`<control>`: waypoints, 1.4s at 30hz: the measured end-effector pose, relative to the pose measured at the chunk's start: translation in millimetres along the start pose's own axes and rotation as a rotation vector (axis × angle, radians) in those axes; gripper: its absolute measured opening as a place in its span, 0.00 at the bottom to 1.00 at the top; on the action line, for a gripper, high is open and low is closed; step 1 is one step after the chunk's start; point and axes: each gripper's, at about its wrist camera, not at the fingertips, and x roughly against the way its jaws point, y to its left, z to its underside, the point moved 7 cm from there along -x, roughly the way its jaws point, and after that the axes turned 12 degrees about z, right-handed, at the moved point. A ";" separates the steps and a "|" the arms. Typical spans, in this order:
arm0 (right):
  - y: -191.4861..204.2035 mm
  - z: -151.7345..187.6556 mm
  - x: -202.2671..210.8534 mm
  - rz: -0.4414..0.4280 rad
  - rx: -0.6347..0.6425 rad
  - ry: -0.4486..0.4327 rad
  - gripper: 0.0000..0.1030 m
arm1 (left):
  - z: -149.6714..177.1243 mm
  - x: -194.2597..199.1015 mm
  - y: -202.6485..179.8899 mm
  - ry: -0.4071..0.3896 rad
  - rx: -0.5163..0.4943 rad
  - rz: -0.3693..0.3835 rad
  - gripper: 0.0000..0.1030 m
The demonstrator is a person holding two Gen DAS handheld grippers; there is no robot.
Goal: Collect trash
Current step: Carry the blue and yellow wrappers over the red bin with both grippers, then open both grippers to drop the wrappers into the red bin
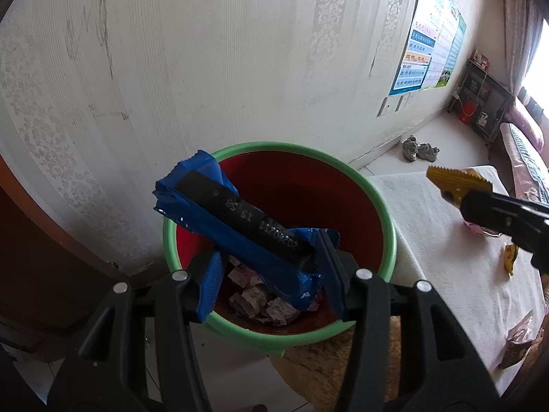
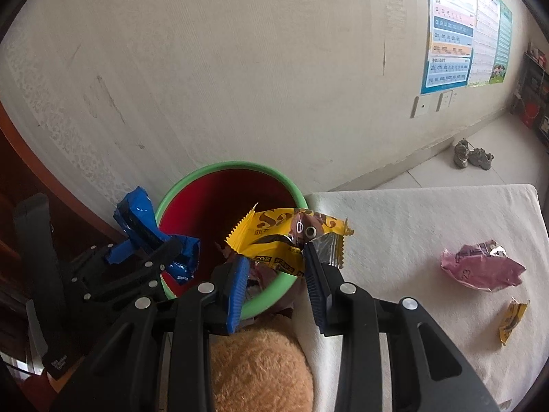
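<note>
A red bin with a green rim (image 1: 384, 213) (image 2: 192, 180) stands against the wall beside the table. My left gripper (image 1: 271, 274) holds a blue wrapper (image 1: 219, 216) over the bin's mouth; the wrapper also shows in the right wrist view (image 2: 137, 219). Its jaws stand fairly wide with the wrapper spanning them. My right gripper (image 2: 278, 274) holds a yellow snack wrapper (image 2: 274, 237) at the bin's right rim; it also shows in the left wrist view (image 1: 453, 182). Crumpled wrappers (image 1: 260, 302) lie at the bin's bottom.
A white-covered table (image 2: 429, 213) carries a pink wrapper (image 2: 480, 269) and a small yellow wrapper (image 2: 511, 319). A brown wrapper (image 1: 518, 343) lies at the table's near edge. A tan plush thing (image 2: 257, 370) sits below my right gripper. Shoes (image 2: 471, 154) lie on the floor.
</note>
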 end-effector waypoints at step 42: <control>27.5 -45.7 -37.4 -0.047 -0.041 0.024 0.51 | 17.1 -37.6 4.3 0.091 -0.011 0.068 0.70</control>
